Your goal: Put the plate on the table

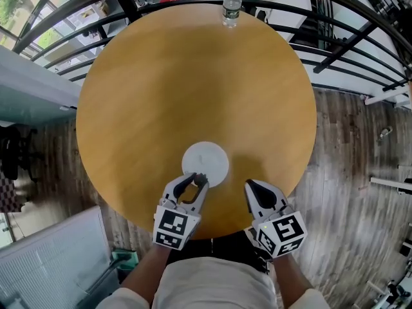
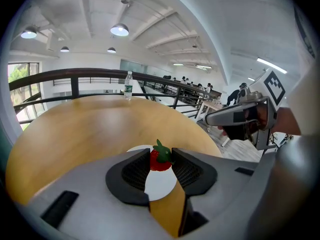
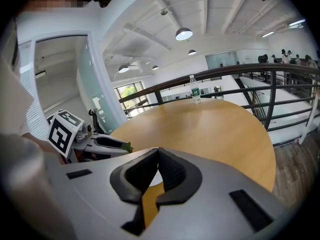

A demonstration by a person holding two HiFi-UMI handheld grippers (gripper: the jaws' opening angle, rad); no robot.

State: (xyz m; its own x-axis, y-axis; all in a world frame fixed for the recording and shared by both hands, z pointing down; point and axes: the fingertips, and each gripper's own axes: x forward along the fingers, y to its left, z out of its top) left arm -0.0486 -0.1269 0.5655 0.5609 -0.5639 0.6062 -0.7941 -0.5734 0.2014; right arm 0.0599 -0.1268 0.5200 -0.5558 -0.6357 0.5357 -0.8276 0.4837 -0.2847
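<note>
A small white plate (image 1: 209, 159) lies flat on the round wooden table (image 1: 193, 82), close to its near edge. My left gripper (image 1: 198, 179) hovers at the plate's near left rim, shut on a red strawberry (image 2: 160, 159) with green leaves, pinched between the jaw tips. In the left gripper view the plate (image 2: 160, 185) shows right below the strawberry. My right gripper (image 1: 248, 185) rests over the table's near edge, to the right of the plate, with its jaws shut and nothing between them. From the right gripper view the left gripper (image 3: 107, 144) is seen at the left.
A clear water bottle (image 1: 232, 5) stands upright at the table's far edge. A dark metal railing (image 1: 335, 50) curves round behind the table. Wood flooring (image 1: 360, 166) lies to the right, and a white panel (image 1: 51, 256) at the lower left.
</note>
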